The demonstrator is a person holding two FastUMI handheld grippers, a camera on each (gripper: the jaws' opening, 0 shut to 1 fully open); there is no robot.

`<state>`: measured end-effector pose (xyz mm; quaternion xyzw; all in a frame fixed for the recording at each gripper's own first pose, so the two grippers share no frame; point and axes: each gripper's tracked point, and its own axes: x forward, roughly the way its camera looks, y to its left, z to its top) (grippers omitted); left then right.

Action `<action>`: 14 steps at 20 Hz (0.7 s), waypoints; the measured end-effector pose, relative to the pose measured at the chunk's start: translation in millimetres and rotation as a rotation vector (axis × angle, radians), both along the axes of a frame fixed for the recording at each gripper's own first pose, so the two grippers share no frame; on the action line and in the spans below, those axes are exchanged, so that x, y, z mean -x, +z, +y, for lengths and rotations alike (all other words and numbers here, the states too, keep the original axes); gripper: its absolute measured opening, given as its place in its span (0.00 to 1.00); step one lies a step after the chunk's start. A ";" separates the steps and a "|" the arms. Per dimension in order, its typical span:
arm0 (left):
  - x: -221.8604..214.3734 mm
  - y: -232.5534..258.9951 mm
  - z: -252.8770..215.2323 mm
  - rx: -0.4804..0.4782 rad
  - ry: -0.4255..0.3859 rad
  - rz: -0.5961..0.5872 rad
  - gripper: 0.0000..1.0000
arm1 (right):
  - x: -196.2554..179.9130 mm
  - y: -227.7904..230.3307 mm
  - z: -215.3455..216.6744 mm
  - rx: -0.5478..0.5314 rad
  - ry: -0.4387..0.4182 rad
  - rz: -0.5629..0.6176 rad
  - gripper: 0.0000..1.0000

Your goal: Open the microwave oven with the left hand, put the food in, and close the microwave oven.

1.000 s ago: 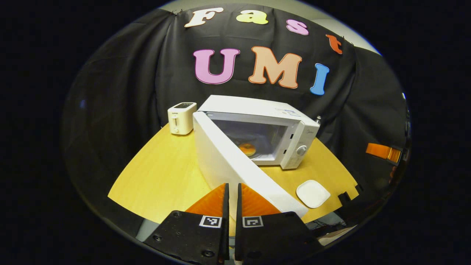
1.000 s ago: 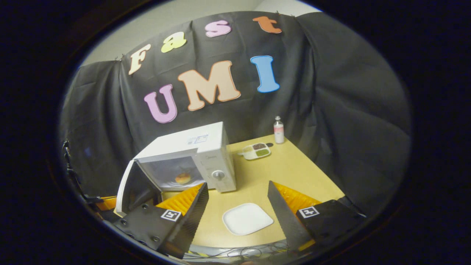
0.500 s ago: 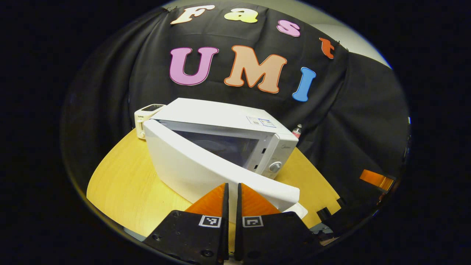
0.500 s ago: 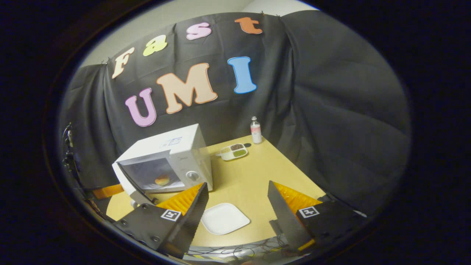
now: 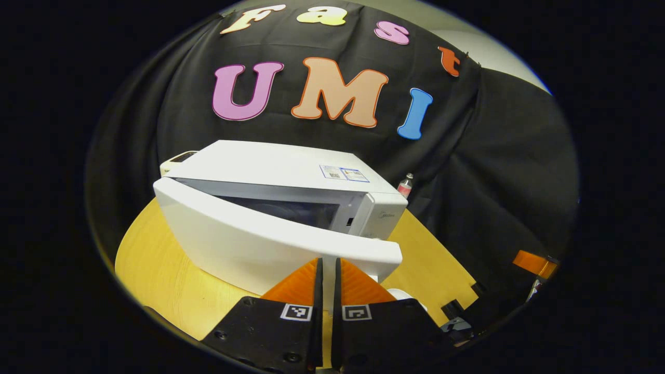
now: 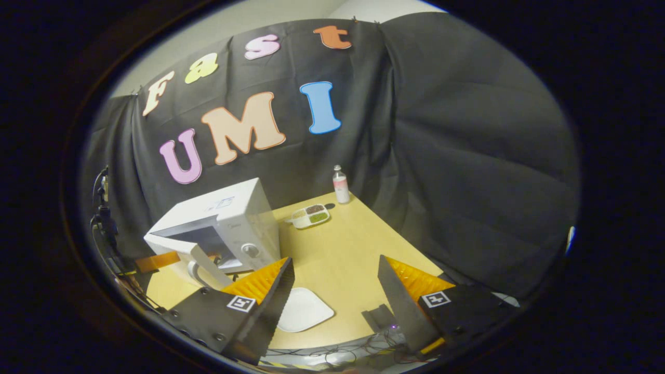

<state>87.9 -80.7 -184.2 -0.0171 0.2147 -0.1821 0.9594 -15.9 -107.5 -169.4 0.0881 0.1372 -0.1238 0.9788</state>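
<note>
Far left on the surface, spotting a toaster peeking from behind the microwave. Moving right to the door: angled nearly shut, hanging ajar with a narrow wedge of gap at the latch side. Pressed against its outer face, by the look of it, the left gripper, fingers clenched together with nothing between them. Pushing, then, not grasping. Picked up from the right gripper view too, that left gripper, an orange sliver just beside the door's free edge.

No telling about the food: hidden behind the door, presumably inside the cavity. Reading this as the last step, the closing. Calls next for a steady push along the door's arc, right through to the latch click, kept square to avoid skidding the microwave back across the surface.

Further right, passing a white plate, bare, lying in front of the microwave. Then a compartment tray and a bottle near the far edge, well apart from the action. Finishing at the right gripper: fingers spread wide, holding nothing, hovering above the near edge, out of the way.
</note>
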 end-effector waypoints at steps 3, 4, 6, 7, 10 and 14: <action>-6.6 -1.7 -11.2 -0.018 -0.013 -0.004 0.07 | -2.2 -2.4 1.0 -0.002 0.000 0.009 0.91; -9.5 -3.0 -12.7 -0.031 -0.016 -0.005 0.07 | -2.6 -3.7 2.3 -0.002 0.003 0.015 0.91; -16.4 -1.8 -16.7 -0.050 -0.021 -0.020 0.07 | -3.3 -7.0 4.9 0.000 0.011 0.026 0.91; -19.7 0.1 -19.9 -0.053 -0.026 -0.026 0.07 | -3.6 -7.8 6.5 0.000 0.015 0.030 0.91; -29.9 9.8 -27.0 -0.045 -0.025 -0.055 0.07 | -4.4 -13.2 9.0 0.002 0.024 0.052 0.91; -43.1 10.2 -35.2 -0.008 -0.015 -0.063 0.07 | -4.9 -12.4 6.9 -0.020 0.020 0.049 0.91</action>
